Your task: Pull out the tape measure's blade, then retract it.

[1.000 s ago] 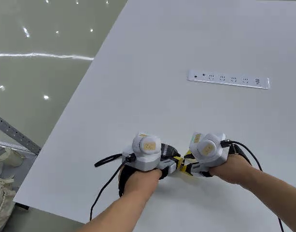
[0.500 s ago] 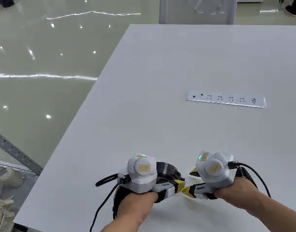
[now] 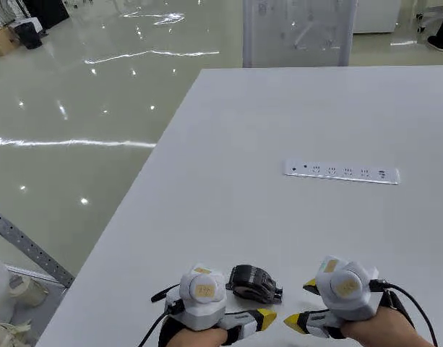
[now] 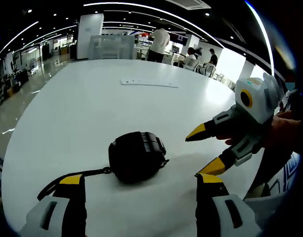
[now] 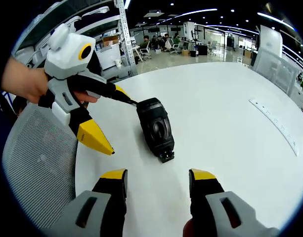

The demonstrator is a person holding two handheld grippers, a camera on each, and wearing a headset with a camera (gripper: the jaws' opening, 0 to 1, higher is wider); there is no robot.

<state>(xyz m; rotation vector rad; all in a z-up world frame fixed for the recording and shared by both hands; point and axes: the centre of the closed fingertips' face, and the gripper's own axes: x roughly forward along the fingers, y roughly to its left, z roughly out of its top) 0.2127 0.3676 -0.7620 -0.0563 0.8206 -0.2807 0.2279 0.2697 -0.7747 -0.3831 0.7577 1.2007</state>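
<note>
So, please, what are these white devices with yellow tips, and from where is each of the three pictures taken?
No robot here: a person holds a two-jaw tool in each hand. One picture comes from a headset camera looking down; the two round ones come from cameras riding on the left tool and right tool. On the white table lie a black tape measure, just ahead of the tools, and a white power strip farther away. Both tools are open and hold nothing.

No legible text or numbers on tape measure or power strip
</note>
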